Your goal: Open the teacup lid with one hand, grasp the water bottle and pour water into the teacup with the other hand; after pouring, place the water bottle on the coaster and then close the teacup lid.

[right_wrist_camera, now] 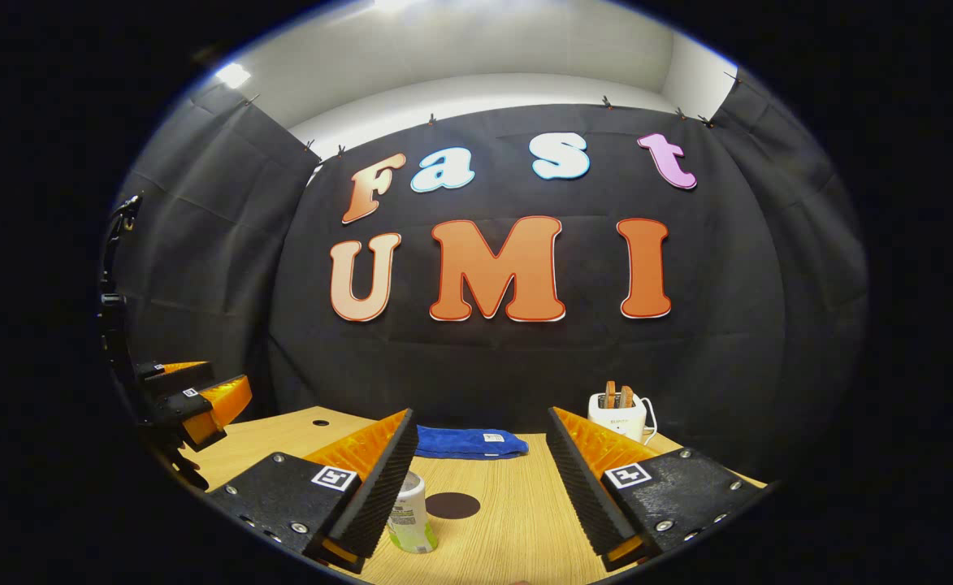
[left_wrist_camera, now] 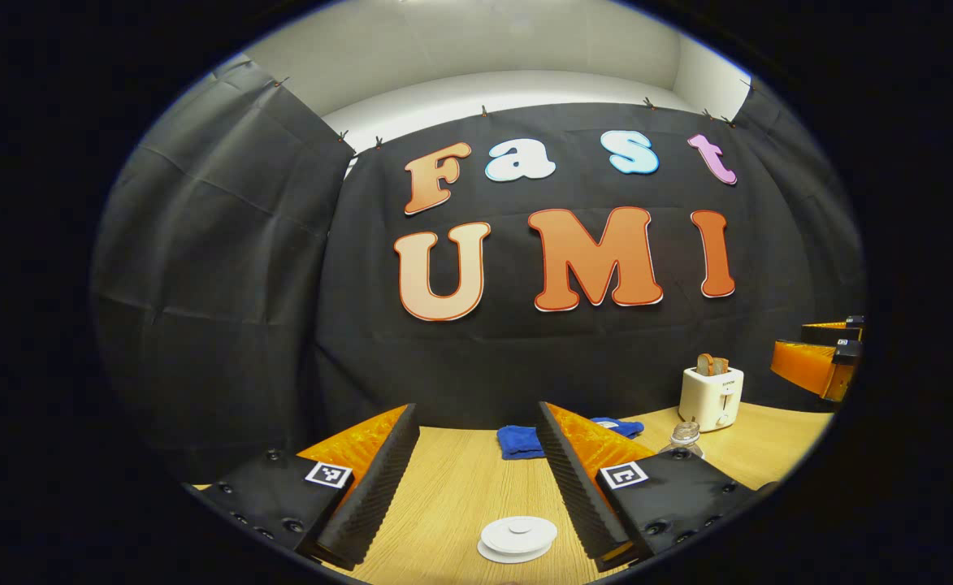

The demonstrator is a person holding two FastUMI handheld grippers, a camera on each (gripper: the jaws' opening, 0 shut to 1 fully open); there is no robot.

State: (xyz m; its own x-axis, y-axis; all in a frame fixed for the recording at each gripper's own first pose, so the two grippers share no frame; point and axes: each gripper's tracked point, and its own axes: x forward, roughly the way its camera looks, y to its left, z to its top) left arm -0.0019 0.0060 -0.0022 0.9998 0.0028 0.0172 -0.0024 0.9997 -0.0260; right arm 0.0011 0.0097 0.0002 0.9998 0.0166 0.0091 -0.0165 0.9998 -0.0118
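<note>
Teacup lid [left_wrist_camera: 517,535], a flat white disc with a small knob in the middle, sits low on the wooden worktop [left_wrist_camera: 460,487], right between the fingers of the left gripper [left_wrist_camera: 476,479], which hangs above it with its jaws wide apart and nothing in them. From where I stand the cup underneath can hardly be made out; all I get is the white top. Knob and rim both look shallow and smooth, so if the fingers come down a touch off centre I'd expect the lid to skid sideways or tip up on one edge rather than lift cleanly.

Over in the right gripper view, the water bottle [right_wrist_camera: 411,516] stands upright just beside the inner face of one finger, with the right gripper [right_wrist_camera: 476,483] also spread open and empty. The bottle sits off to the side of the gap, not in the middle of it, so closing from here would likely shove it over or catch only its edge. A dark round coaster [right_wrist_camera: 452,505] lies close behind the bottle; a knocked bottle could roll across it.

Farther back are a folded blue cloth [right_wrist_camera: 464,443] and a white toaster [right_wrist_camera: 618,416] with slices in it, well apart from the work. Pouring looks like the real hazard: a loose hold on the bottle, or a lid parked too near the cup, and water ends up on the wood
</note>
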